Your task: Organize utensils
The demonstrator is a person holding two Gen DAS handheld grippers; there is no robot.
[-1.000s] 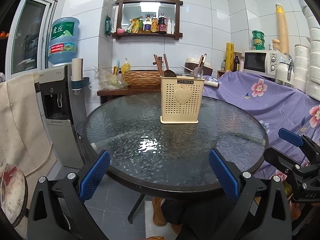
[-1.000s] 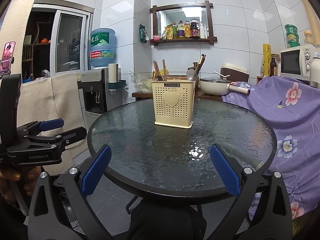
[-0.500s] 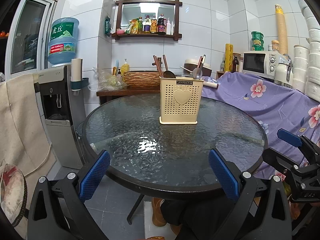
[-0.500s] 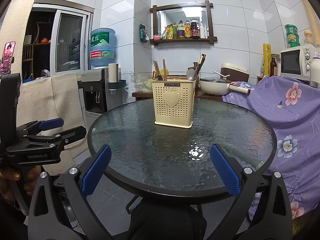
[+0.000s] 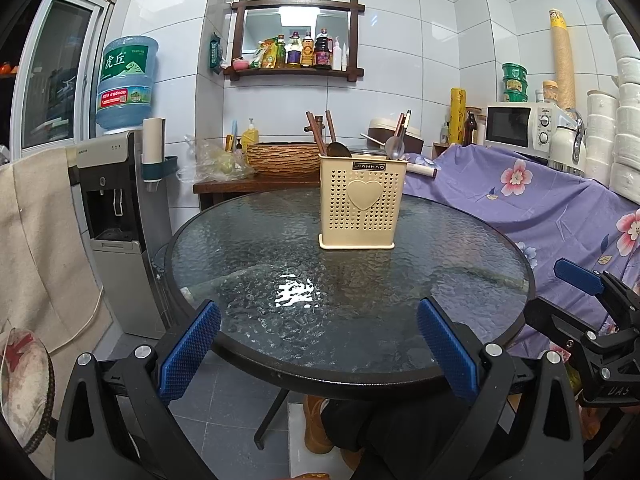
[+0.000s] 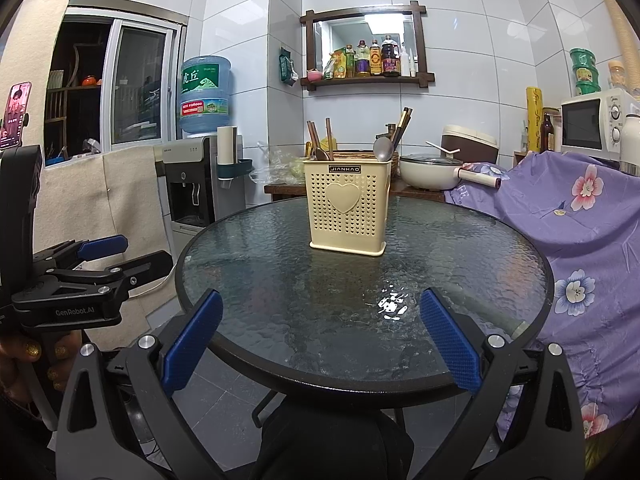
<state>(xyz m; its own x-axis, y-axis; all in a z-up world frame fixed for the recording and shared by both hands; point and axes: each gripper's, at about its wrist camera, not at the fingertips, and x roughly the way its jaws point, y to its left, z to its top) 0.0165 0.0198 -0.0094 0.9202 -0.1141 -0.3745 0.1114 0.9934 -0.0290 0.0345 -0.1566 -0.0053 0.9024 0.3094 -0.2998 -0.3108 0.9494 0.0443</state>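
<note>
white-tiled kitchen, with a round glass table (image 5: 460,320) filling mid-frame. a cream utensil holder (image 5: 362,204) stands upright toward the far side, spoons and chopsticks (image 6: 402,124) already in it. the left gripper (image 5: 318,350) and right gripper (image 6: 320,342) hover at the near rim, jaws apart and empty. a careless reach could likely tip the light holder or knock the glass edge. bare tabletop surrounds it; purple floral cloth (image 6: 580,220) crowds the right of frame.
</note>
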